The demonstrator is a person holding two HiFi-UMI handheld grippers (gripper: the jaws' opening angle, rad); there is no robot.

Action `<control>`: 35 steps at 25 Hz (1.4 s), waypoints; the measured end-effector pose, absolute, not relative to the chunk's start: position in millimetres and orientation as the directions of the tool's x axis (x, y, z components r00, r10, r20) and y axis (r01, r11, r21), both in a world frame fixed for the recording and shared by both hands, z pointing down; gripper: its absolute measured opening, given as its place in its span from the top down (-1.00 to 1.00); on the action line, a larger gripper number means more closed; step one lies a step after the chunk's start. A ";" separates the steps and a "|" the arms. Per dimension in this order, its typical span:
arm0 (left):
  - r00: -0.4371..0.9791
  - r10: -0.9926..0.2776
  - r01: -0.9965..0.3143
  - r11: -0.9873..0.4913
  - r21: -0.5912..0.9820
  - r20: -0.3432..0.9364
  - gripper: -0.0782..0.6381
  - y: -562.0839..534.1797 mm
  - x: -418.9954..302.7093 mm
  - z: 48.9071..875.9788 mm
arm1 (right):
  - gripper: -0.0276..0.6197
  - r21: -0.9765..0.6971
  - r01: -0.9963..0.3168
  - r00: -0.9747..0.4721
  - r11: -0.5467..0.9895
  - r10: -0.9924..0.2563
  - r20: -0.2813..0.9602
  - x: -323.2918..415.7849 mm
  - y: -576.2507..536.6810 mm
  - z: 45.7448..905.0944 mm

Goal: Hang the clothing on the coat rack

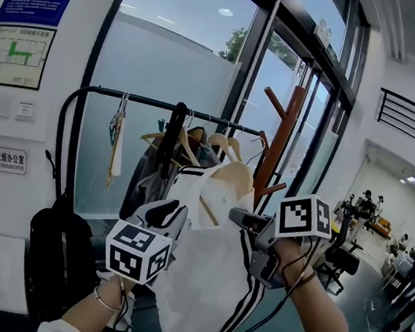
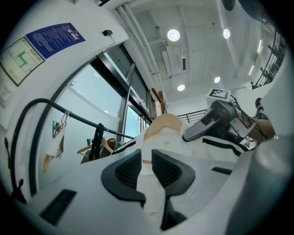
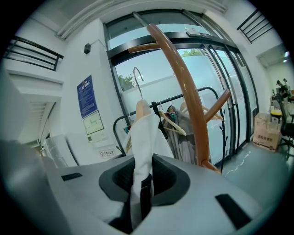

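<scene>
Holding a white striped garment [image 1: 211, 272] up on its wooden hanger [image 1: 234, 176] between 2 grippers, in front of the coat rack [image 1: 283, 136].

A black clothes rail [image 1: 148, 102] carrying other hangers and clothes runs across behind, and the brown wooden coat rack stands just to its right. The garment hangs in the air left of the rack's trunk and apart from it, draped over the hanger, whose metal hook [image 3: 138, 75] points up free in the air. The left gripper [image 1: 167, 213] has its jaws nearly together on a fold of white cloth on the garment's left side. The right gripper [image 1: 237, 218] is clamped narrowly on the right side, just under the hanger, with white fabric and a black stripe pinched between its pads.
</scene>
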State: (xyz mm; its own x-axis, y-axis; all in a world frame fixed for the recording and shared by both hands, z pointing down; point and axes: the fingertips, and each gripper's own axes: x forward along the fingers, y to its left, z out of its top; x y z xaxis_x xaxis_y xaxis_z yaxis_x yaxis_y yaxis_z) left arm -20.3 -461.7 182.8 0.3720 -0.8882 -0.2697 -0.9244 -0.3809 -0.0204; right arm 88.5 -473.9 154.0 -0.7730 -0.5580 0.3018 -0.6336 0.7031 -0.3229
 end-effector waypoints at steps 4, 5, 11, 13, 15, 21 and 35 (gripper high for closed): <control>0.371 -0.884 -0.925 -0.379 -0.030 -0.283 0.57 -464.6 -21.4 170.8 | 0.70 -0.313 -0.637 -0.770 0.705 -0.565 0.295 88.0 -478.0 142.2; 0.372 -0.883 -0.924 -0.381 -0.029 -0.286 0.57 -464.8 -21.6 168.5 | 0.70 -0.309 -0.637 -0.770 0.706 -0.566 0.294 87.8 -478.3 139.4; 0.384 -0.872 -0.919 -0.393 -0.034 -0.303 0.57 -467.2 -20.3 156.5 | 0.70 -0.281 -0.640 -0.768 0.715 -0.574 0.285 85.9 -480.6 118.8; 0.391 -0.869 -0.917 -0.397 -0.046 -0.304 0.57 -467.6 -18.5 151.6 | 0.70 -0.271 -0.643 -0.765 0.717 -0.580 0.281 84.9 -482.1 111.5; 0.397 -0.864 -0.915 -0.400 -0.056 -0.310 0.57 -466.9 -16.5 144.7 | 0.70 -0.263 -0.644 -0.764 0.718 -0.584 0.275 84.0 -483.8 104.3; 0.410 -0.850 -0.910 -0.405 -0.087 -0.330 0.57 -467.7 -11.1 123.2 | 0.70 -0.251 -0.643 -0.765 0.724 -0.596 0.242 84.5 -489.2 85.1; 0.427 -0.822 -0.903 -0.409 -0.131 -0.376 0.57 -475.8 0.8 81.4 | 0.70 -0.225 -0.646 -0.763 0.730 -0.622 0.173 94.2 -494.1 51.3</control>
